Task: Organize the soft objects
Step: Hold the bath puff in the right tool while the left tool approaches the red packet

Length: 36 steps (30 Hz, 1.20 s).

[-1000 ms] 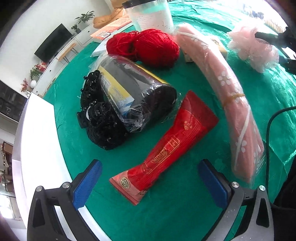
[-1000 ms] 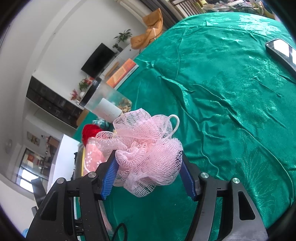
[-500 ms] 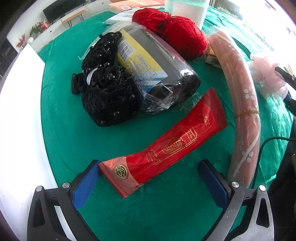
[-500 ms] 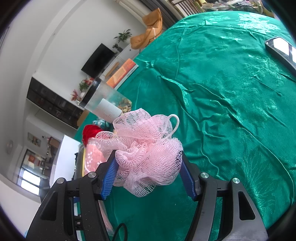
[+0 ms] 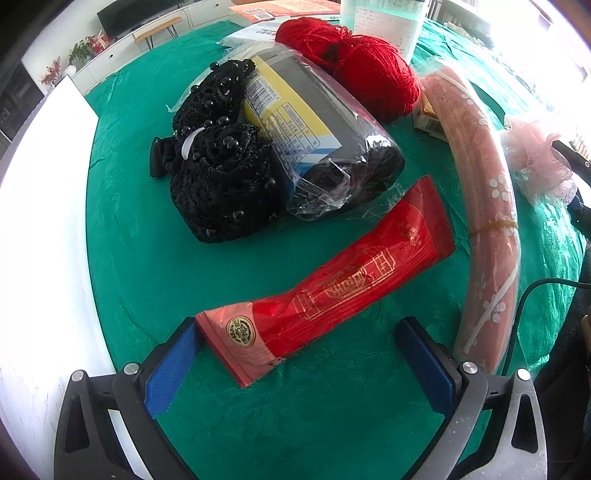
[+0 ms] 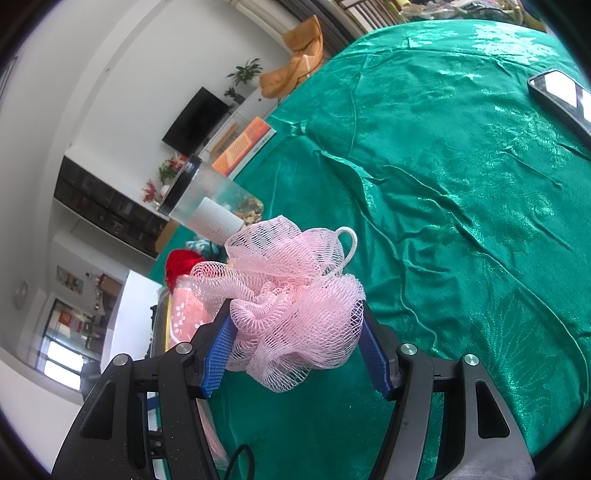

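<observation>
From my left claw, jaws wide apart, a long red packet lies on the green cloth, its near end just inside them. I should straddle its middle before closing. From my right claw, the pads clamp a pink mesh sponge above the cloth; best held steady.

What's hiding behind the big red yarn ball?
Behind the red yarn stands a clear jar with a white label, and beside that an orange book. The yarn covers the jar's bottom, so what the jar stands on cannot be seen.
</observation>
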Tool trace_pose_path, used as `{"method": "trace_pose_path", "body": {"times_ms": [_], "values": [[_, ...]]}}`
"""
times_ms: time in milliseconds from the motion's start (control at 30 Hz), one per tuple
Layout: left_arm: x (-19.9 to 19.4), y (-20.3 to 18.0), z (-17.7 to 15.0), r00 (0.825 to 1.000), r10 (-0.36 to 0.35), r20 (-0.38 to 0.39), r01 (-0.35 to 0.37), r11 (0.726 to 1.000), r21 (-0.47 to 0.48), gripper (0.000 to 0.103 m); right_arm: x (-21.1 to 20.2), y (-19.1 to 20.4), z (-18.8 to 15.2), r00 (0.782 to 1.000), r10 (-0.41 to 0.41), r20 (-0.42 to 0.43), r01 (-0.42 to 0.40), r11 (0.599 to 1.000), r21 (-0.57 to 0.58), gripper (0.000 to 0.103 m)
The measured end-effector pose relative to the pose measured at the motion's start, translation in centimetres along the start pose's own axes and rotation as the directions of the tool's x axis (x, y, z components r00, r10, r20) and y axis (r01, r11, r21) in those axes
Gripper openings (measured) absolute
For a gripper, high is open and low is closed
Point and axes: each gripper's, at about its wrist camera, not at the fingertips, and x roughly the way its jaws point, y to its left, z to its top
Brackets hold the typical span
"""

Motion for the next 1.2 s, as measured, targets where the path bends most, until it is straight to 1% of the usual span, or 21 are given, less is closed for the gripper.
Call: {"method": "trace_pose_path", "body": {"times_ms": [200,533,700,1067,1200], "values": [[-0.3,-0.9,-1.3,0.999,-0.012,-0.039,0.013,1.000,0.027,0.103,0.0,0.0,0.0,1.000,0.000,0.000,0.000,1.000,0.001,0.067],[0.2,-1.3,-2.3,0.999,-0.013,-0.040,0.014,0.999,0.043,0.103,0.0,0.0,0.0,1.000,0.000,0.000,0.000,1.000,0.003,0.067],[-0.3,-1.6,-2.3,0.999,-0.013,-0.036,0.014,0.999,0.044,0.103,-0.1,0.0,0.0,1.000,0.001,0.000,-0.001,1.000,0.003,0.067],[-0.8,-2.1,-3.8,0.999,-0.020,-0.028,0.020,0.999,0.032,0.103,-0.1,-0.1,-0.1,1.000,0.000,0.001,0.000,1.000,0.007,0.067],[-1.0,-2.7,-4.6,0.999,-0.020,-0.041,0.022,0.998,0.052,0.103,-0.1,-0.1,-0.1,1.000,0.000,0.001,0.000,1.000,0.008,0.067]]}}
